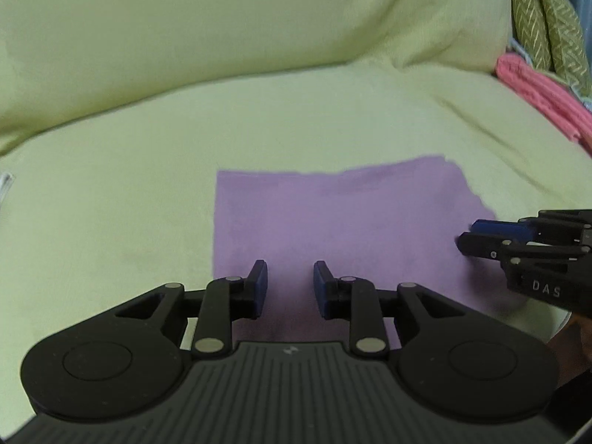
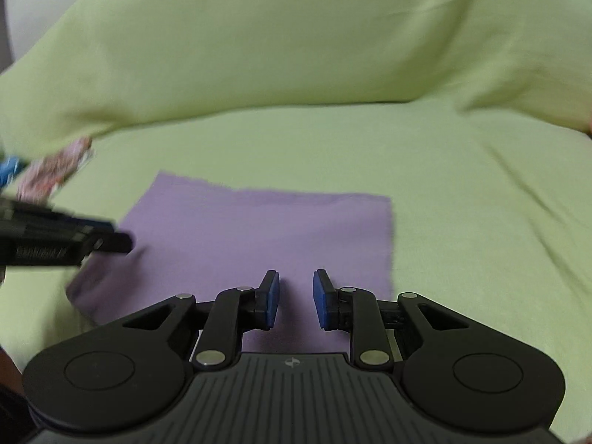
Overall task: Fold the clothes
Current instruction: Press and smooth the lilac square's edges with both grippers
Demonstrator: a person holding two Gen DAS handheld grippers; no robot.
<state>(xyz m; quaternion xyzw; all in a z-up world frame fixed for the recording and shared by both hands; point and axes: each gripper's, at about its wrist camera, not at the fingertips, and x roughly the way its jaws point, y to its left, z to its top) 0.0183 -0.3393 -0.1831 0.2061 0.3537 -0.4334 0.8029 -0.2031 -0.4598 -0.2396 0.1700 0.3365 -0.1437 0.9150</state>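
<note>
A purple cloth (image 1: pixel 333 222) lies flat as a folded rectangle on the light green sofa cover (image 1: pixel 111 203). In the left wrist view my left gripper (image 1: pixel 290 272) hovers over the cloth's near left part, open, with only flat cloth showing through the gap. My right gripper (image 1: pixel 468 235) reaches in from the right, over the cloth's right edge. In the right wrist view the purple cloth (image 2: pixel 259 229) lies below my right gripper (image 2: pixel 296 281), which is open with nothing between its blue pads. My left gripper (image 2: pixel 122 238) comes in blurred from the left, over the cloth's left edge.
A pink knitted cloth (image 1: pixel 536 92) and green patterned cushions (image 1: pixel 547 26) sit at the far right. The green-covered sofa back (image 1: pixel 222 18) rises behind the seat. A blurred patterned item (image 2: pixel 55 170) lies at the seat's left.
</note>
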